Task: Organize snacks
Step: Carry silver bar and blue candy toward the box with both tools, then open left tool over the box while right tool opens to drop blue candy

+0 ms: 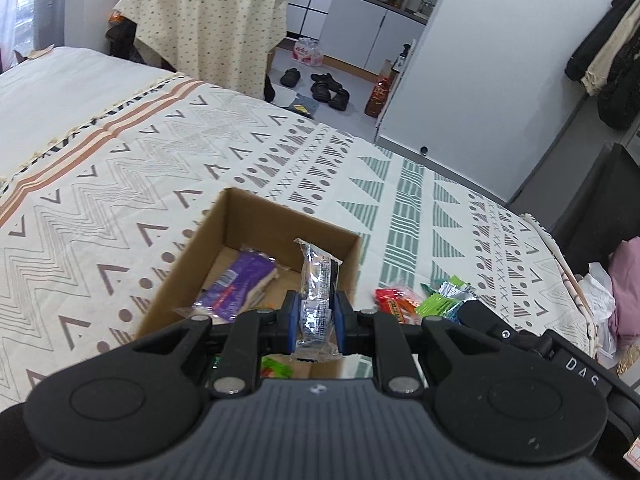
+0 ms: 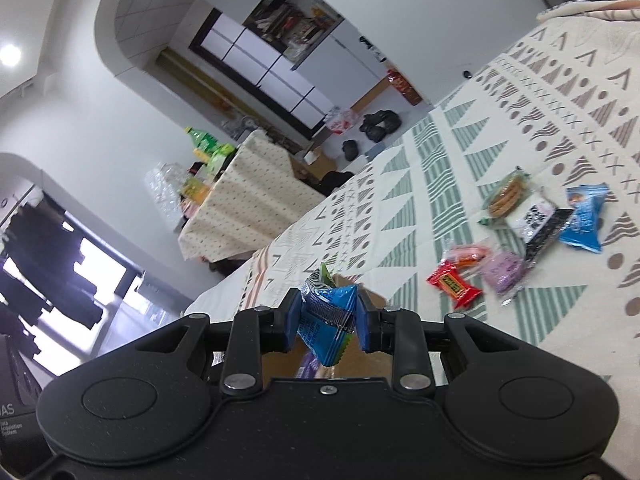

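Left wrist shows our left claw (image 1: 315, 314) pinching a silver packet (image 1: 316, 288) just above the box (image 1: 256, 216), our right claw (image 2: 327, 312) clamps a blue packet (image 2: 326, 320) near its rim, so we reckon dropping both in comes next.

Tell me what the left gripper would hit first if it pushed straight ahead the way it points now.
Probably the cardboard box: the left gripper, shut on a silver snack packet, points down into the open box, so the packet would likely meet the box floor or far wall first. Depth is unclear.
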Available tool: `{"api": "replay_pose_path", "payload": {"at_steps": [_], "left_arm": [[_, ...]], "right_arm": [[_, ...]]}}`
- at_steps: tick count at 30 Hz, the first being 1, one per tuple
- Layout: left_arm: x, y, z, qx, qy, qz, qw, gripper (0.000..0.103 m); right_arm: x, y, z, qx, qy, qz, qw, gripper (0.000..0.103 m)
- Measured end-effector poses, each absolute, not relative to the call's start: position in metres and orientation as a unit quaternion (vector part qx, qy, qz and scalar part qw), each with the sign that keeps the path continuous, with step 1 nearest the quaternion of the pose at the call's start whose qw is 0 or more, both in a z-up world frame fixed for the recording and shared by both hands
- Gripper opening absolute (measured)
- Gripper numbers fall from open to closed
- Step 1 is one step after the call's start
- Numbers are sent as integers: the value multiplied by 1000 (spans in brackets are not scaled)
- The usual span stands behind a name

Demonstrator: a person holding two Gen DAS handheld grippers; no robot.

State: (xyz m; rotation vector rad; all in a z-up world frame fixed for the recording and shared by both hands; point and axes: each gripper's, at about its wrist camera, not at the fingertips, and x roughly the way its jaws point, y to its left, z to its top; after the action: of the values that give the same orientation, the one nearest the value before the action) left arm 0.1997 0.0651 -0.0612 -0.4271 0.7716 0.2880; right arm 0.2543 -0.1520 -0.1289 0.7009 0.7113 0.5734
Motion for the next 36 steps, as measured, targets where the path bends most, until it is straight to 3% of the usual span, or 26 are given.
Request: {"api": "replay_pose_path", "payload": {"at_steps": [16,22,27,29,31,33,36], "left_arm": [[188,124,-86,-260,398,150,867,18],[190,139,-96,-277,426,153,847,26],[192,141,-93,-268,429,158,848,48],[193,140,-91,-264,427,159,850,57],[194,138,-90,-259,428,164,850,71],[194,136,-89,-256,427,171,850,85],[195,131,-87,-244,433,177,850,89]], "right_arm": [[247,-102,-134,282,362,304,835,28],[246,-84,-134,269,367,309,835,28],[247,-74,-136,257,370,311,837,32],[248,-73,-135,254,370,306,839,39],[247,-75,-133,256,368,297,844,60],[248,-80,-131,257,365,286,848,63],[249,-88,-130,266,368,278,847,68]]}}
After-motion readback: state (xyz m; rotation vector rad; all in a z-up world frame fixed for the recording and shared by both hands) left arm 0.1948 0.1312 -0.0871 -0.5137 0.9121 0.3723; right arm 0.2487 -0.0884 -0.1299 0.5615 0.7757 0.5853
